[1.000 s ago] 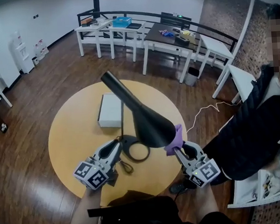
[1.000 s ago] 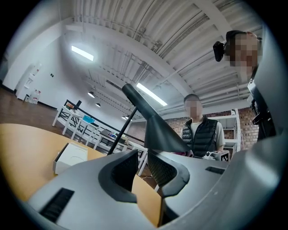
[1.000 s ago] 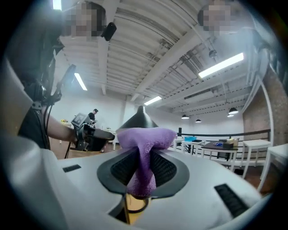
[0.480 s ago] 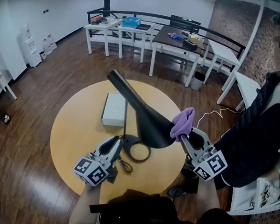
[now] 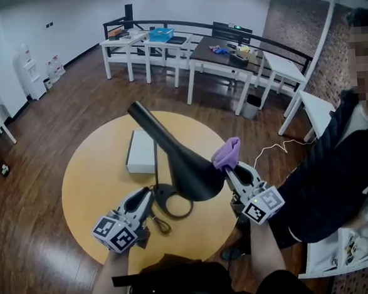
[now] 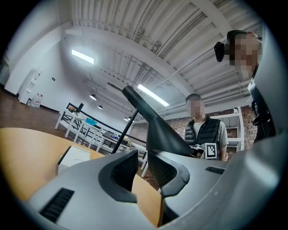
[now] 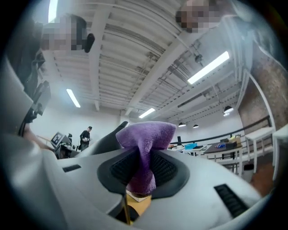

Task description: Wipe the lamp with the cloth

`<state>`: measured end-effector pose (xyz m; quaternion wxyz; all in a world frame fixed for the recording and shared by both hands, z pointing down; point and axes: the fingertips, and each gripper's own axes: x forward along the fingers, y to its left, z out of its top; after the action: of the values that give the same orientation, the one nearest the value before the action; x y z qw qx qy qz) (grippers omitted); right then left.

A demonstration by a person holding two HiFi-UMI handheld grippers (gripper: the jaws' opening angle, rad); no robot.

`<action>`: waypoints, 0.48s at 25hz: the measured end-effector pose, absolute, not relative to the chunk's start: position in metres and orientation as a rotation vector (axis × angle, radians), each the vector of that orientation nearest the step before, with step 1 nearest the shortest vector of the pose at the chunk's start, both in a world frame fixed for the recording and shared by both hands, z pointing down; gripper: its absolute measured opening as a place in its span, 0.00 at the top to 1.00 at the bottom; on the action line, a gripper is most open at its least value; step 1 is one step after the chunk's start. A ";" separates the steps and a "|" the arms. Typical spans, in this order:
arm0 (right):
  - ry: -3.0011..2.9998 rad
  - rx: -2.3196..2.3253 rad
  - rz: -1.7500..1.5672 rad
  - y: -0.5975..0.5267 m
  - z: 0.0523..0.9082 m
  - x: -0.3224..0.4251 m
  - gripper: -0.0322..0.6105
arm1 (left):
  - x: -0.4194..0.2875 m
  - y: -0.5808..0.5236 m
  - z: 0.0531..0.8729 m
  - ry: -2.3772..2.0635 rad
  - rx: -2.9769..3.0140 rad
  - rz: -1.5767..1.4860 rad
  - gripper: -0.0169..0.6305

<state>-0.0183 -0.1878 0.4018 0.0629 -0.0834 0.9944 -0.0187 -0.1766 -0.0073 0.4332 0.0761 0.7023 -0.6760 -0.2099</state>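
Note:
A black lamp stands on the round wooden table (image 5: 92, 181); its cone shade (image 5: 187, 169) tilts toward me over a ring base (image 5: 170, 204). My right gripper (image 5: 233, 168) is shut on a purple cloth (image 5: 226, 151), which sits against the shade's right rim. In the right gripper view the cloth (image 7: 144, 139) bunches up between the pads, with the shade (image 7: 105, 141) just behind it. My left gripper (image 5: 148, 196) is shut, its tips at the left side of the ring base; no frame shows whether it grips the base. The left gripper view looks up at the shade (image 6: 164, 134).
A white box (image 5: 140, 151) lies on the table behind the lamp. A small dark loop (image 5: 160, 226) lies near the front edge. A person in black (image 5: 336, 164) stands close at the right. White tables (image 5: 164, 44) line the back, and a white cable (image 5: 272, 146) runs over the floor.
My right gripper has carried the cloth up and forward, from low at the shade's near rim to higher on its right side. The left gripper has kept still at the base.

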 end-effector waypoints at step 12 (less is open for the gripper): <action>3.503 -0.324 -0.058 -0.174 0.551 -0.034 0.82 | -0.180 -0.007 0.442 -2.062 2.070 -0.596 0.87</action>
<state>-0.0336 -0.1742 0.5513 -0.1875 -0.0905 0.9780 -0.0161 -0.1799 -0.0065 0.4423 0.0799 0.6919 -0.6894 -0.1991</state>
